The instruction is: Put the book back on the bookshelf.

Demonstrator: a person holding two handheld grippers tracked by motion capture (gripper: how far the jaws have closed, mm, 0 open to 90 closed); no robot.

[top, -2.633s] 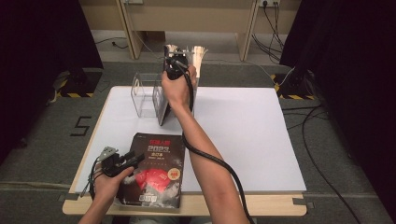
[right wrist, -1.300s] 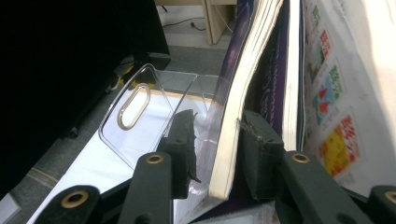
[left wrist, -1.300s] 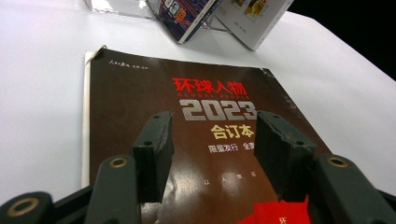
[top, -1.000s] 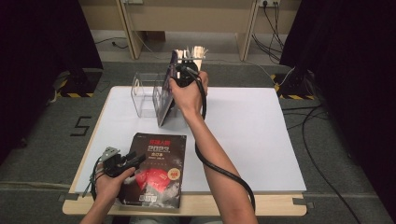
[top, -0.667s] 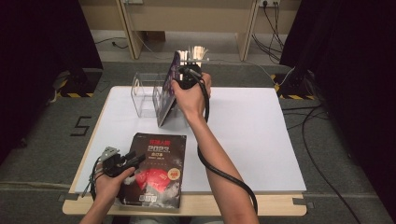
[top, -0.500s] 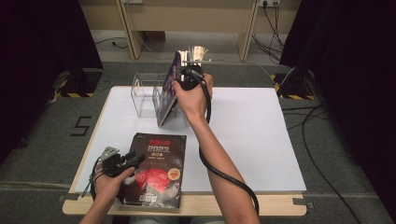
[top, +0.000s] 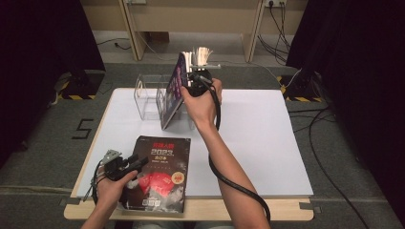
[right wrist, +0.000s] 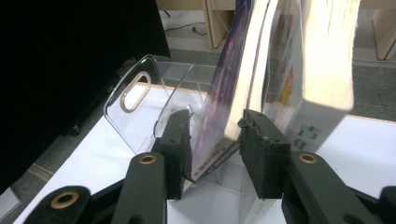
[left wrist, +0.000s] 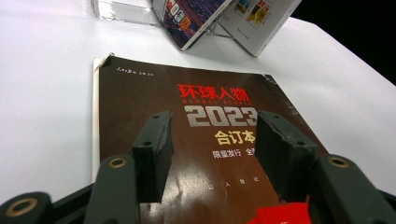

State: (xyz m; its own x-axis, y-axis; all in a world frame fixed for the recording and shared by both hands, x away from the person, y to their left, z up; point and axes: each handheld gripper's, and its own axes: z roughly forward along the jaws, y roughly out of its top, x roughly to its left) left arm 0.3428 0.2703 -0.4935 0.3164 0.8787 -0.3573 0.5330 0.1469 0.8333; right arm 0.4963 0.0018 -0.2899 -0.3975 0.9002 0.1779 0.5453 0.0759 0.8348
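A purple-covered book leans in a clear acrylic rack at the table's far side, its top tipped to the right. My right gripper reaches at it from the right. In the right gripper view the book stands between the jaws of my right gripper, with a sliver of space at the left pad. A thick white book leans just right of it. Near the front left, a dark "2023" book lies flat. My left gripper hovers open over its cover.
The white table has free room on its right half. The rack's empty left compartments have an oval handle cutout. A cable trails from my right gripper along the forearm. Grey floor and wooden furniture legs lie beyond the table.
My right hand has drifted a little to the right and nearer, and the purple book's top has tipped right with it. The left hand and the dark book have stayed put.
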